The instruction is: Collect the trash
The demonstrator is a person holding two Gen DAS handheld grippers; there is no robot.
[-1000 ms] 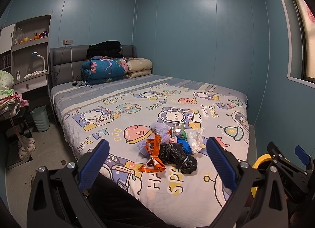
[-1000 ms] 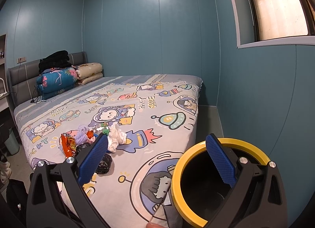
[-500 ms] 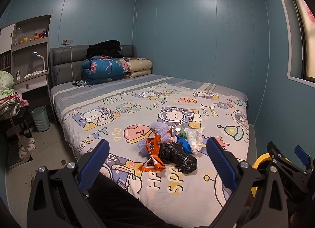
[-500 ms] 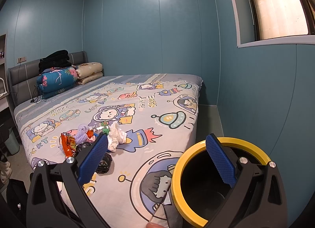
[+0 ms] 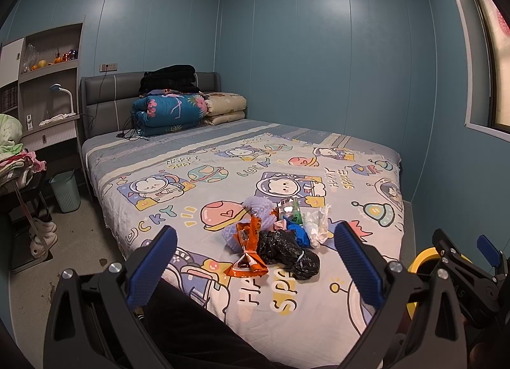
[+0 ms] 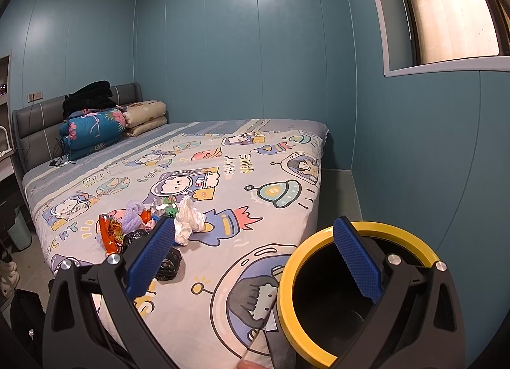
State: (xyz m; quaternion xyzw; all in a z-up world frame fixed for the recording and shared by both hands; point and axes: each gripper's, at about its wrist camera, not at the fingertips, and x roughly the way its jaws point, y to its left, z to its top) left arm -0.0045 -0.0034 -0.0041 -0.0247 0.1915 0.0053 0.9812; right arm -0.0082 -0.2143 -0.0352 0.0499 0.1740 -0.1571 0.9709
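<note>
Trash pile (image 5: 274,235) sat near the foot of the bed (image 5: 366,158), mid-width on the cartoon sheet: orange snack wrapper (image 5: 247,249), black plastic bag (image 5: 287,252), white crumpled tissue (image 5: 317,225), blue scrap, green-and-clear packet, lilac fuzzy thing behind. I judged all of it light, soft and crinkly, nothing fragile; the foil wrapper looked slippery, so I'd pinch it at the twisted waist, and take the bag by its knotted bulge. Tissue would compress, so grab it deep. Yellow-rimmed bin (image 6: 357,292) stood at the foot corner of the bed, just below my right hand-held gripper (image 6: 253,252), mouth open, dark inside. Left hand-held gripper (image 5: 255,262) hung short of the pile, jaws spread wide, holding nothing; right one likewise wide apart and empty, one finger over the bin rim in view. Versus a second earlier: basically no change, both views framed the same, pile and bin unmoved, jaws same spread.
</note>
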